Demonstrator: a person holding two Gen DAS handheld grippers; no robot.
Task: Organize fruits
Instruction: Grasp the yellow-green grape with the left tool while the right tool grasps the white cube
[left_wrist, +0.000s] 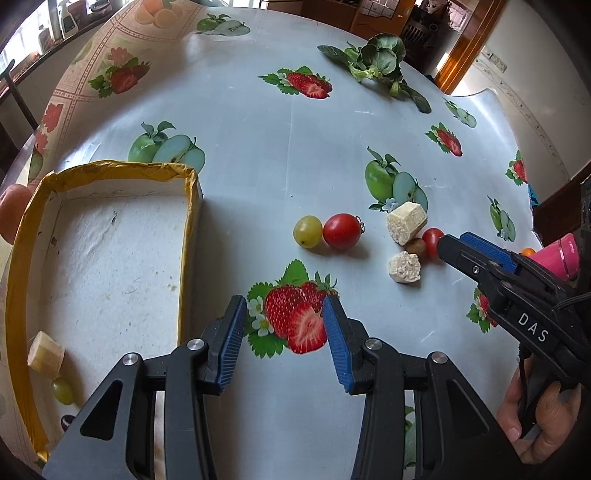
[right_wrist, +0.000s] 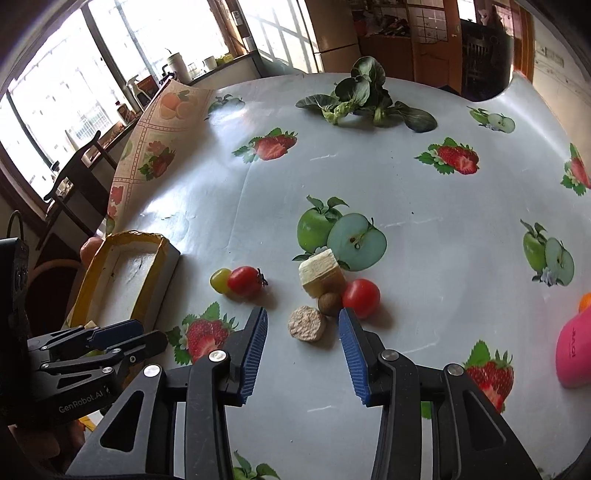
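A fruit-print oilcloth (right_wrist: 424, 206) covers a table in a windowed kitchen. Loose on it lie two cherry tomatoes (left_wrist: 341, 230) (right_wrist: 361, 297), one green grape (left_wrist: 307, 231), one brown round fruit (right_wrist: 329, 302) and two pale chunks (left_wrist: 406, 221) (right_wrist: 307, 323). The yellow-rimmed tray (left_wrist: 107, 164), long axis running away from the camera, holds one chunk and one grape. The left gripper (left_wrist: 284, 347) and right gripper (right_wrist: 303, 350) both hover wide open and empty.

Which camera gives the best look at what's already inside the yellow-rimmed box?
The left wrist view. It looks down into the yellow-rimmed box, showing a banana chunk and a green grape at its near end. In the right wrist view the box is small and oblique, and the left gripper covers that end.
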